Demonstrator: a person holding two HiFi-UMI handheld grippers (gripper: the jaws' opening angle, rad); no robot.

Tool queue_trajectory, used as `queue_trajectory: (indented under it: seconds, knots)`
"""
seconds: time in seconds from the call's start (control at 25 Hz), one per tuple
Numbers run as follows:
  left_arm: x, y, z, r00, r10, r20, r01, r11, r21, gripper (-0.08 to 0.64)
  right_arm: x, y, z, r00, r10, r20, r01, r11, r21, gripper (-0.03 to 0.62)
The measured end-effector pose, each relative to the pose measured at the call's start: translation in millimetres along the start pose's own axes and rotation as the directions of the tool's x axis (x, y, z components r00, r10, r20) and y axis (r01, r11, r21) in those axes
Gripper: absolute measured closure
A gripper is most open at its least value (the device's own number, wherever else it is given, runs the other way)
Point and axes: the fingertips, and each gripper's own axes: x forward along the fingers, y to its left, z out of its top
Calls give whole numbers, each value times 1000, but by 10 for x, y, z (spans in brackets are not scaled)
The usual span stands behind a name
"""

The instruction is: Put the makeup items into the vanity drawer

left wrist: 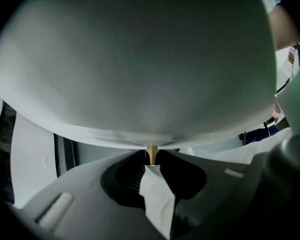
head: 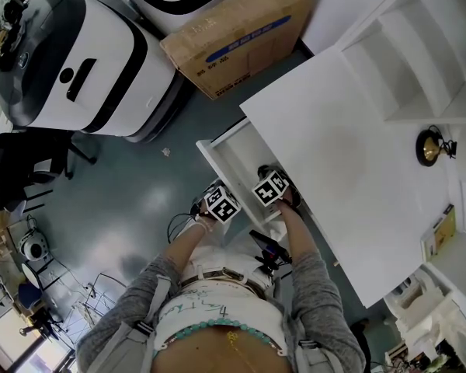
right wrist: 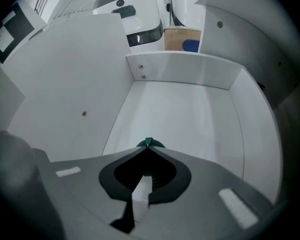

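The white vanity drawer (head: 227,152) stands pulled out toward me. Its bare white floor (right wrist: 185,119) shows nothing lying on it. My right gripper (head: 272,188) is inside the drawer near its front. In the right gripper view this gripper (right wrist: 148,147) is shut on a small dark green makeup item (right wrist: 149,143), of which only the tip shows. My left gripper (head: 220,203) is at the drawer's front edge. In the left gripper view it (left wrist: 151,160) is shut on a small gold knob (left wrist: 152,152) that sticks out of the drawer's white front (left wrist: 140,74).
The white vanity top (head: 349,162) spreads to the right, with a round gold object (head: 429,148) and shelves (head: 419,61) at its far side. A cardboard box (head: 241,33) and a white-and-black machine (head: 78,61) stand on the floor beyond the drawer.
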Motion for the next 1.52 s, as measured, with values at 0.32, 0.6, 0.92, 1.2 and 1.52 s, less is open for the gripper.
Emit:
queue_trajectory:
  seconds: [0.32,0.6,0.92,1.2,1.52]
  knots:
    - [-14,-10,36,1000,-3,6,3,1000,0,465,69,-8,-12,1000,-7,0,7,1000,7,571]
    - [-2,15,15,1000,3,4,-3,1000,-2,465,116,-8,-19,1000,-20,-2,20,1000,9,571]
    - [16,21,9,1000,1,2,-1,1000,-3,465,121,-30,-17,1000,-24,2,24,999,26,565]
    - [-35,60,28,1000,20,4,-20,1000,1,465,92,-30,-14,1000,-18,8,17,999,34,521]
    - [4,13,13,1000,-6,4,6,1000,-3,465,34,-2,1,1000,-15,19,15,999,31,496]
